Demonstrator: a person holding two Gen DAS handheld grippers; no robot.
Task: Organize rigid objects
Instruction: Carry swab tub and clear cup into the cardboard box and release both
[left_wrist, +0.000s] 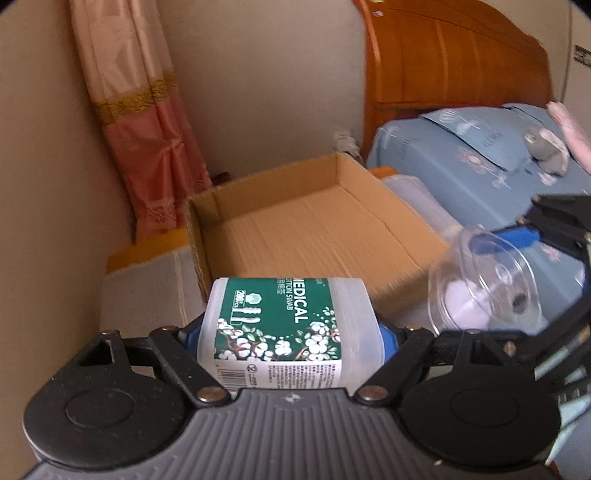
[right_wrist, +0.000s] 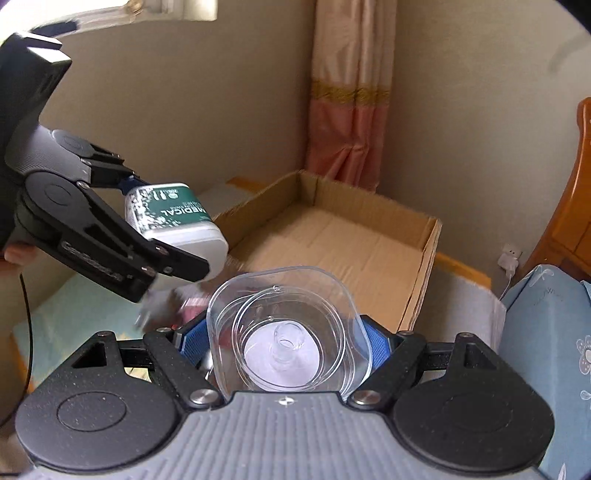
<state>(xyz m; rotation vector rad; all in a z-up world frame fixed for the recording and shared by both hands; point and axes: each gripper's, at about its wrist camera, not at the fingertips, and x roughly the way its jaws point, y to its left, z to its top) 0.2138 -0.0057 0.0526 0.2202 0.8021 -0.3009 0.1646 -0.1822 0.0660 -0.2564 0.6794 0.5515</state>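
Observation:
My left gripper (left_wrist: 290, 334) is shut on a white cotton swab box (left_wrist: 288, 328) with a green "MEDICAL" label, held in the air in front of an open cardboard box (left_wrist: 314, 225). It also shows in the right wrist view (right_wrist: 173, 218), held by the left gripper (right_wrist: 166, 229) at the left. My right gripper (right_wrist: 284, 339) is shut on a clear plastic container (right_wrist: 284, 332), held above the near edge of the cardboard box (right_wrist: 347, 240). In the left wrist view the clear container (left_wrist: 487, 284) and the right gripper (left_wrist: 517, 236) are at the right.
A bed with blue bedding (left_wrist: 480, 166) and a wooden headboard (left_wrist: 454, 55) lies to the right. A pink curtain (left_wrist: 147, 129) hangs at the wall corner. A white plug (right_wrist: 509, 258) sits by the wall. The cardboard box holds nothing visible.

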